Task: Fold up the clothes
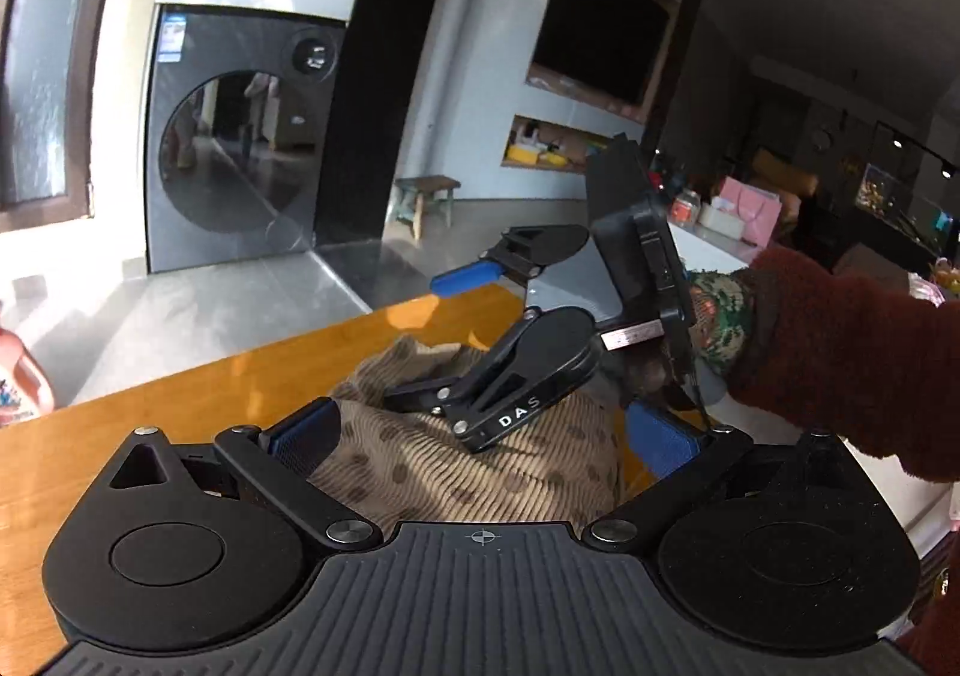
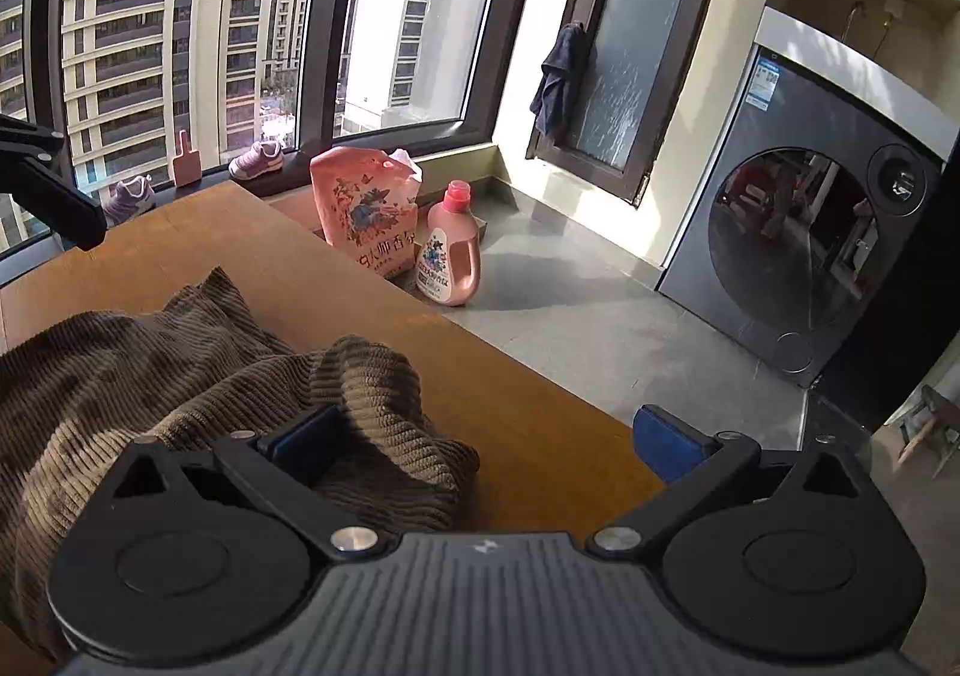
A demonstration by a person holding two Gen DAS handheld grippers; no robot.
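Note:
A brown corduroy garment (image 1: 468,466) with darker dots lies bunched on the wooden table (image 1: 180,406). My left gripper (image 1: 483,439) is open, its blue pads wide apart on either side of the cloth. My right gripper (image 1: 423,337) hovers just beyond it over the garment, held by a hand in a red-brown sleeve (image 1: 840,352). In the right wrist view the right gripper (image 2: 486,439) stands wide open. Its left pad (image 2: 306,439) sits against a rumpled fold of the garment (image 2: 180,376), and its right pad (image 2: 669,439) is over the table's edge. Nothing is clamped.
A pink detergent bottle (image 2: 453,250) and a pink refill bag (image 2: 366,208) stand on the floor beyond the table (image 2: 270,268). A grey washing machine (image 2: 804,244) is at the right, and a small stool (image 1: 426,199) stands further off. A black part of the left gripper (image 2: 42,184) shows at the left.

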